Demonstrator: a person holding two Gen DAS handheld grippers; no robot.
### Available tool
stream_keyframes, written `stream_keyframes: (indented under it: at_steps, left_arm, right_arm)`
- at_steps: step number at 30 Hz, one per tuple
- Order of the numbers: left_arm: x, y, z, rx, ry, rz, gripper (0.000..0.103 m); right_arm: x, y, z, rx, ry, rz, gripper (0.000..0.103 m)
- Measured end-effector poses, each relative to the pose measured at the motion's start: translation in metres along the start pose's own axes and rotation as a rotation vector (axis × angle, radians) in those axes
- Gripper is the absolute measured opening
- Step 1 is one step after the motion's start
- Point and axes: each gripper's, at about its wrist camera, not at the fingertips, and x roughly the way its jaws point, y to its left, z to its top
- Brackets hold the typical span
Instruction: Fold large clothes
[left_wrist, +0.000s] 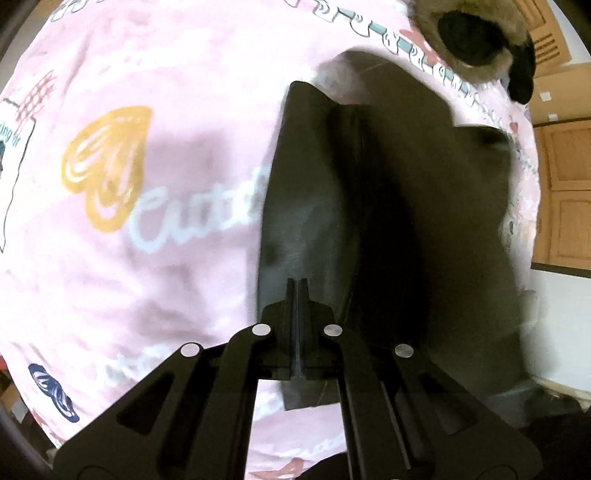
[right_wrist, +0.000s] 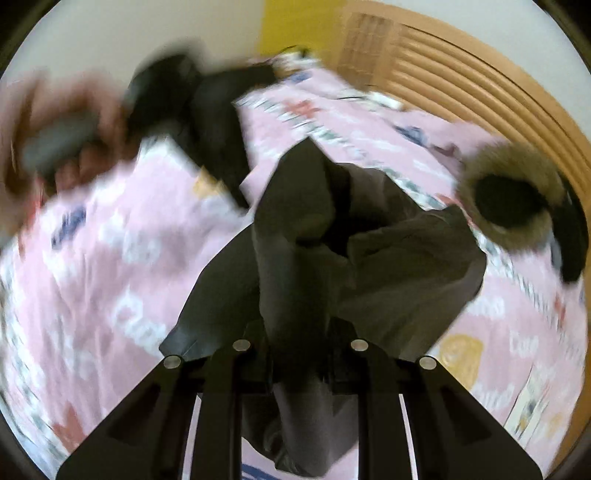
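Observation:
A large dark grey garment (left_wrist: 388, 206) hangs and drapes over a bed with a pink printed cover (left_wrist: 147, 184). My left gripper (left_wrist: 297, 284) is shut, its fingers pressed together on a fold of the garment's edge. In the right wrist view the same garment (right_wrist: 369, 258) bunches up between the jaws of my right gripper (right_wrist: 299, 332), which is shut on the cloth. The person's left hand (right_wrist: 66, 136) holding the other gripper shows blurred at the upper left. The view is motion-blurred.
A fur-trimmed hood (right_wrist: 513, 199) lies on the pink cover (right_wrist: 110, 277) at the right; it also shows in the left wrist view (left_wrist: 476, 37). A wooden slatted headboard (right_wrist: 461, 81) stands behind the bed. Wooden cabinet doors (left_wrist: 569, 192) are at the right.

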Motion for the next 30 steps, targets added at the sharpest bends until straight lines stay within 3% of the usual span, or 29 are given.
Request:
stream_keyframes:
  at_steps: [6, 9, 12, 15, 17, 18, 21, 23, 27, 30]
  left_arm:
    - [0.003, -0.024, -0.011, 0.066, -0.009, -0.105, 0.000]
    - [0.032, -0.038, -0.010, 0.114, 0.027, -0.102, 0.000]
    - [0.070, -0.038, -0.006, 0.071, 0.069, -0.128, 0.000]
    - [0.086, -0.029, -0.008, 0.015, 0.064, -0.185, 0.002]
    - [0.093, -0.028, -0.008, -0.002, 0.059, -0.203, 0.002]
    - [0.095, -0.028, -0.007, -0.009, 0.058, -0.209, 0.002]
    - [0.096, -0.026, -0.010, -0.029, 0.048, -0.232, 0.003]
    - [0.094, -0.022, -0.018, -0.050, 0.040, -0.250, 0.003]
    - [0.084, -0.020, -0.050, -0.091, -0.015, -0.282, 0.003]
    - [0.082, -0.018, -0.071, -0.154, -0.069, -0.312, 0.003]
  right_arm:
    - [0.055, 0.090, -0.027, -0.317, 0.071, -0.076, 0.018]
    - [0.062, 0.105, -0.043, -0.404, 0.067, -0.105, 0.018]
    - [0.066, 0.115, -0.056, -0.482, 0.056, -0.136, 0.020]
    - [0.064, 0.114, -0.061, -0.502, 0.051, -0.138, 0.042]
    - [0.057, 0.113, -0.064, -0.506, 0.059, -0.106, 0.073]
    - [0.049, 0.110, -0.068, -0.500, 0.061, -0.090, 0.076]
    - [0.015, 0.089, -0.073, -0.432, 0.063, -0.050, 0.076]
    - [-0.011, 0.053, -0.062, -0.290, 0.054, -0.040, 0.076]
    - [-0.026, -0.043, 0.003, 0.074, 0.025, -0.035, 0.082]
    - [0.011, -0.088, 0.059, 0.236, 0.081, 0.012, 0.083]
